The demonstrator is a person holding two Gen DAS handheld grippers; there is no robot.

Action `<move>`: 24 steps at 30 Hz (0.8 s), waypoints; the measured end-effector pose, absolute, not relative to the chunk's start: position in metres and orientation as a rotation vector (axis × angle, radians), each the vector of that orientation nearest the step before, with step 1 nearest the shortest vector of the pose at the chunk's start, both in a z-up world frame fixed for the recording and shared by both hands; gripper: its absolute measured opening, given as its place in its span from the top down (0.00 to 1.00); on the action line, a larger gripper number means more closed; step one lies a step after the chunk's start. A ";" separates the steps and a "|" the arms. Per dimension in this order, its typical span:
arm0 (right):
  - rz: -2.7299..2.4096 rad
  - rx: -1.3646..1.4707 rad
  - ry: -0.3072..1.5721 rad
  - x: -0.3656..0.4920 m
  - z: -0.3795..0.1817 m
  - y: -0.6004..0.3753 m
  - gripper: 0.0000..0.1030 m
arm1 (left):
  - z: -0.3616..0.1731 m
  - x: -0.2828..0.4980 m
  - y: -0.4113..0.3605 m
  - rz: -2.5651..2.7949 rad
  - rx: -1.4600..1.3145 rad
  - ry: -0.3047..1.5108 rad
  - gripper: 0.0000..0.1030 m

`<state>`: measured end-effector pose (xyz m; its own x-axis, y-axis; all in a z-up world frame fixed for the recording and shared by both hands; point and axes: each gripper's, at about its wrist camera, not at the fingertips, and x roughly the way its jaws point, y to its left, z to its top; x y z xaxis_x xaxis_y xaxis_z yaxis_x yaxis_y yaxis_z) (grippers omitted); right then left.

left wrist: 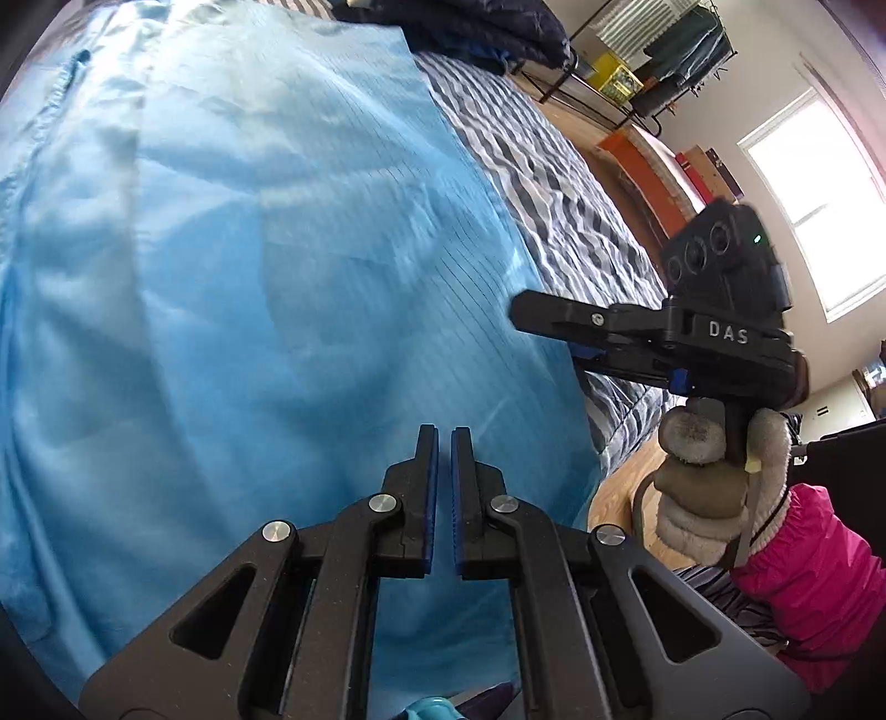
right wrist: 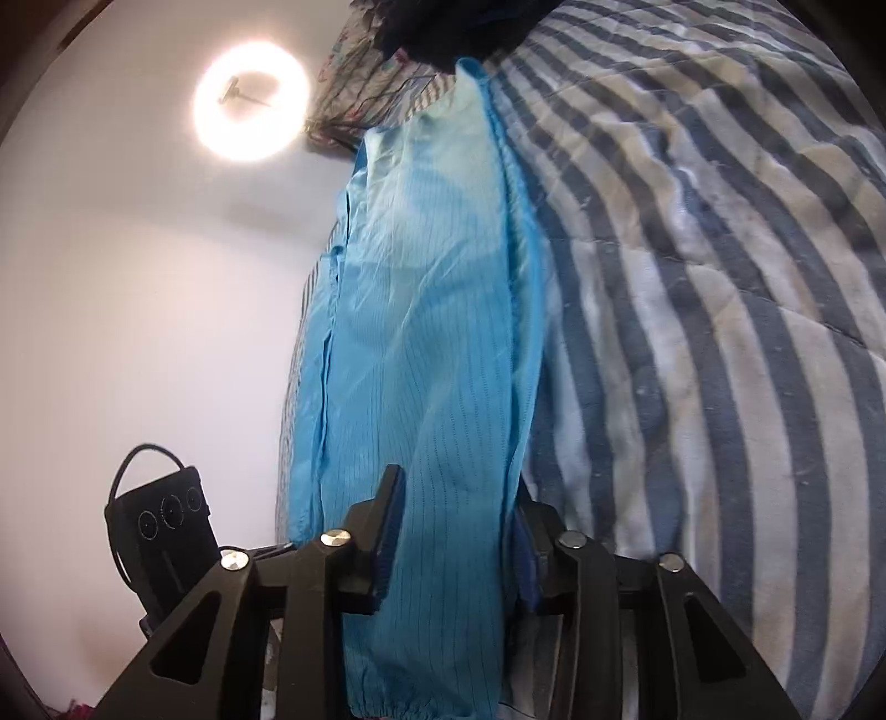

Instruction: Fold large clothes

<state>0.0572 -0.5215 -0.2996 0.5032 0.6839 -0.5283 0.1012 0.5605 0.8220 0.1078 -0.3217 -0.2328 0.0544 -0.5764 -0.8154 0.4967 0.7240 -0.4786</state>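
A large light blue garment [left wrist: 249, 288] lies spread over the striped bedspread [left wrist: 559, 183]. My left gripper [left wrist: 444, 437] hovers over its near part, jaws nearly closed with a thin empty gap. My right gripper [left wrist: 520, 315] shows in the left wrist view at the garment's right edge. In the right wrist view the right gripper [right wrist: 454, 498] has wide-set jaws with the garment's blue sleeve [right wrist: 437, 360] running between them; the elastic cuff [right wrist: 421, 703] hangs at the bottom. The right finger is partly hidden behind the cloth.
Dark folded clothes [left wrist: 476, 27] lie at the far end of the bed. A clothes rack [left wrist: 681, 44], a window [left wrist: 819, 183] and wooden floor [left wrist: 620, 487] are to the right. A ring light [right wrist: 252, 99] glows on the wall. The holder's pink sleeve [left wrist: 814, 570] is at the right.
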 end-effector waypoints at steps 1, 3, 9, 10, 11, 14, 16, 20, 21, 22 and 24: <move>0.420 0.919 1.003 0.059 -0.297 -0.518 0.72 | -0.239 0.106 -0.329 -0.818 -0.060 1.287 1.00; 0.401 0.882 1.009 0.063 -0.291 -0.512 0.91 | -0.248 0.102 -0.336 -0.808 -0.024 1.287 1.00; 0.277 0.688 1.024 0.069 -0.266 -0.496 1.00 | -0.226 0.097 -0.316 -0.763 -0.035 1.222 1.00; 0.263 0.668 1.026 0.070 -0.262 -0.492 1.00 | -0.219 0.094 -0.309 -0.746 -0.032 1.188 1.00; 0.251 0.642 1.026 0.072 -0.257 -0.487 1.00 | -0.216 0.091 -0.305 -0.736 -0.028 1.167 1.00; 0.207 0.537 1.037 0.081 -0.248 -0.467 1.00 | -0.219 0.088 -0.293 -0.692 -0.030 1.152 1.00; 0.181 0.477 1.043 0.089 -0.242 -0.455 1.00 | -0.240 0.094 -0.293 -0.690 -0.015 1.229 1.00; 0.160 0.374 1.049 0.102 -0.229 -0.432 1.00 | -0.247 0.099 -0.284 -0.684 -0.078 1.270 1.00; 0.157 0.344 1.043 0.104 -0.226 -0.425 1.00 | -0.240 0.098 -0.280 -0.683 -0.090 1.261 1.00; 0.155 0.315 1.036 0.106 -0.222 -0.419 1.00 | -0.233 0.098 -0.277 -0.683 -0.099 1.248 1.00; 0.159 0.274 1.023 0.104 -0.215 -0.414 1.00 | -0.210 0.096 -0.263 -0.691 -0.127 1.214 1.00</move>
<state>0.1041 -0.4144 -0.2147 0.5134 0.2577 -0.8185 -0.0036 0.9545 0.2983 0.0963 -0.2633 -0.2096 0.1742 -0.5505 -0.8165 0.4205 0.7913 -0.4439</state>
